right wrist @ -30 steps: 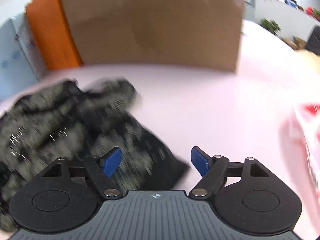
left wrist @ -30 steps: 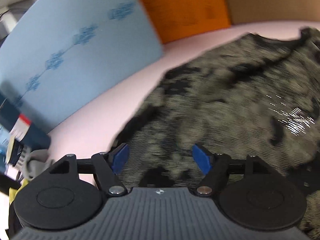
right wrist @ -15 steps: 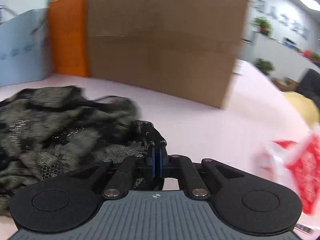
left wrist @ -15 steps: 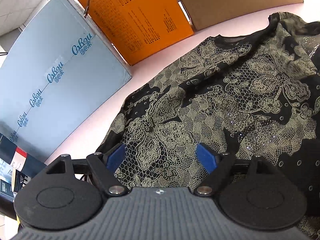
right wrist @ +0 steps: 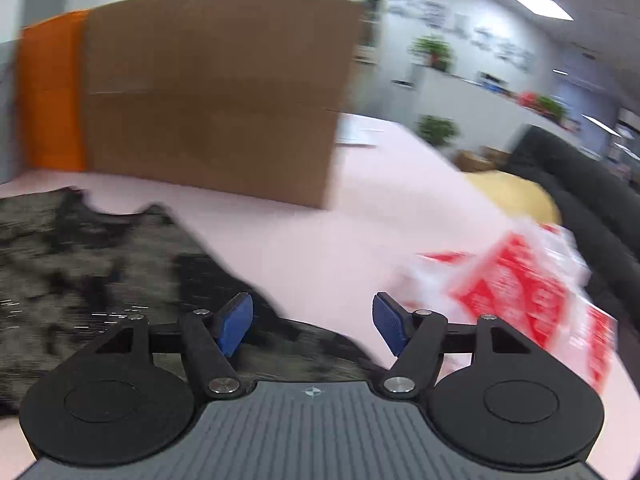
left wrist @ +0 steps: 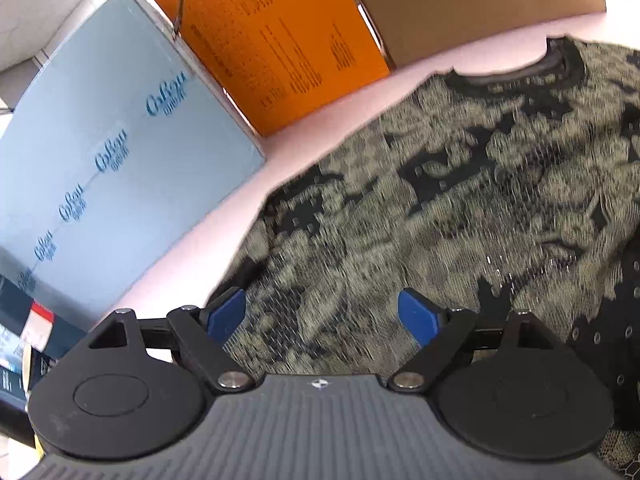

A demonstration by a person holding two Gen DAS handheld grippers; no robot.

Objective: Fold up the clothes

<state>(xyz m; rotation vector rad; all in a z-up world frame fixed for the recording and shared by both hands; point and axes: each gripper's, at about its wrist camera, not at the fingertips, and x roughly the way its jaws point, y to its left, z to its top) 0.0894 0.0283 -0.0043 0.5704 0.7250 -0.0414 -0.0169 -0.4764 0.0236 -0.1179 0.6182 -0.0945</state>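
A black top with a beige lace pattern lies spread on the pink table, its neckline at the far side. My left gripper is open and empty, its blue pads just above the garment's near left part. In the right wrist view the same garment lies at the left, blurred. My right gripper is open and empty, over the garment's right edge and the bare table.
A light blue panel, an orange box and a brown cardboard box stand along the table's far side. A red and white plastic bag lies at the right. A dark sofa is beyond the table.
My right gripper was shut on the garment's edge half a second ago; now it is open and free of the cloth. The left gripper stays open over the garment, which lies flatter.
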